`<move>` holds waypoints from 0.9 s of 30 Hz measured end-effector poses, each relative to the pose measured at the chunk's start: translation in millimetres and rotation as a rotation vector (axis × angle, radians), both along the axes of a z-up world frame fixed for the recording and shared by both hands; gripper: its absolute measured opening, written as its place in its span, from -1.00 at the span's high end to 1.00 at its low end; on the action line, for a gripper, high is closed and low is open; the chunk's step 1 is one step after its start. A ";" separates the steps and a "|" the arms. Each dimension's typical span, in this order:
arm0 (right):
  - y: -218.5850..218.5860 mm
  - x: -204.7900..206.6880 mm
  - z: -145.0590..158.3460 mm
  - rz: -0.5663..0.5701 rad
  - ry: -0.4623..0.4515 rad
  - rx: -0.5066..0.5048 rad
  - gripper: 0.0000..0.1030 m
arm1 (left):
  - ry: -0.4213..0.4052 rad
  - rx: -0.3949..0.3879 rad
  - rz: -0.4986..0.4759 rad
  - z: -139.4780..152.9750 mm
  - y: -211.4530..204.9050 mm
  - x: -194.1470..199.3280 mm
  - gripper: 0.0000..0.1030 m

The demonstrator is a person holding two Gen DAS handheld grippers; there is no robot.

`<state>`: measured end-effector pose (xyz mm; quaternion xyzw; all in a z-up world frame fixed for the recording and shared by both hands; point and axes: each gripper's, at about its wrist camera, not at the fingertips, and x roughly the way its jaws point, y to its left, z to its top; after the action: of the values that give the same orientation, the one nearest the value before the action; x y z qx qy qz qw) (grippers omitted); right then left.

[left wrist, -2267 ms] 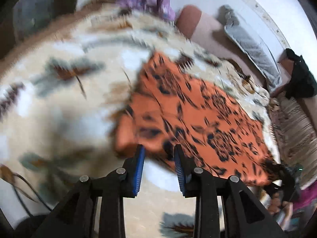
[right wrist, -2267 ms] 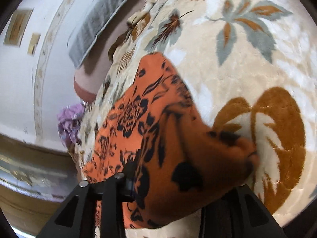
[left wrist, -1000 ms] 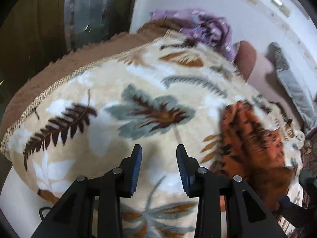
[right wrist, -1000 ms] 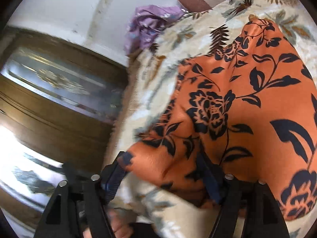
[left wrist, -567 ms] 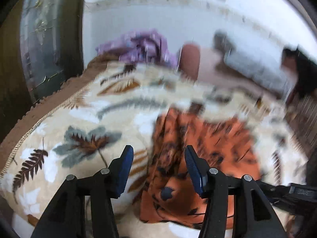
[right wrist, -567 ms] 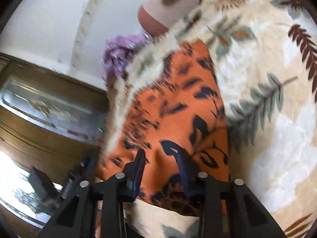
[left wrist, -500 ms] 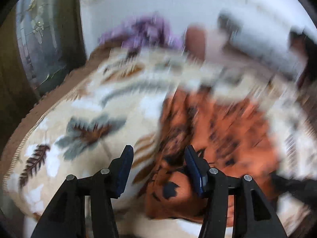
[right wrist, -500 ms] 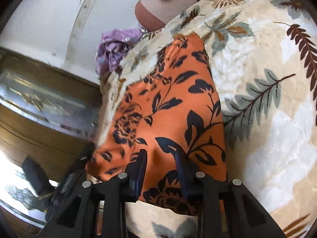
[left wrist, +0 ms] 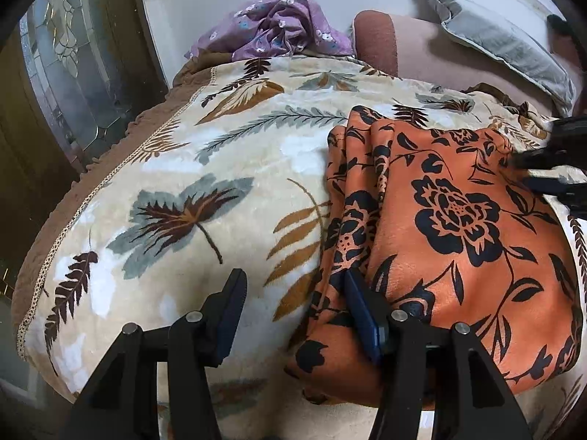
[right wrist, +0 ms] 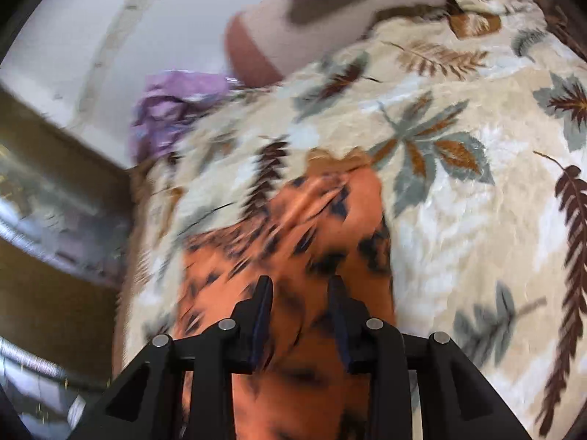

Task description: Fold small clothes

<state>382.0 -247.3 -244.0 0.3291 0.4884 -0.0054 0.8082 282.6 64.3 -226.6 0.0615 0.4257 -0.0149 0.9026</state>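
- Glass-panelled wooden door far left, then a plush leaf-print blanket covering the bed, a purple garment heaped at its far edge.
- Left gripper – jaws just widening, half open, one finger on the orange floral cloth's rumpled left edge, nothing pinched.
- Right gripper: blurred – narrow gap over satiny orange; grip unclear.

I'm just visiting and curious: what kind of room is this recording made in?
Probably a bedroom or living room at home: a plush leaf-patterned blanket covers a bed or couch, with a grey cushion behind it and a dark wooden glass-paned door beside it.
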 end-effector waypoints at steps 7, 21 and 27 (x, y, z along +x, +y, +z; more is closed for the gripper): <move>13.5 40.2 -9.6 0.042 0.098 -0.102 0.30 | -0.007 0.001 -0.003 -2.0 -0.7 0.2 -0.12; 103.5 67.6 -18.6 0.285 0.019 0.035 0.28 | -0.012 -0.018 -0.001 -3.5 1.2 -0.3 -0.12; 88.3 47.7 -1.0 0.286 0.009 0.046 0.28 | -0.015 -0.019 0.001 -3.3 0.9 -0.9 -0.12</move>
<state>429.7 -159.0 -244.9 0.2746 0.5341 0.1195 0.7906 281.7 65.2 -229.9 0.0530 0.4186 -0.0179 0.9064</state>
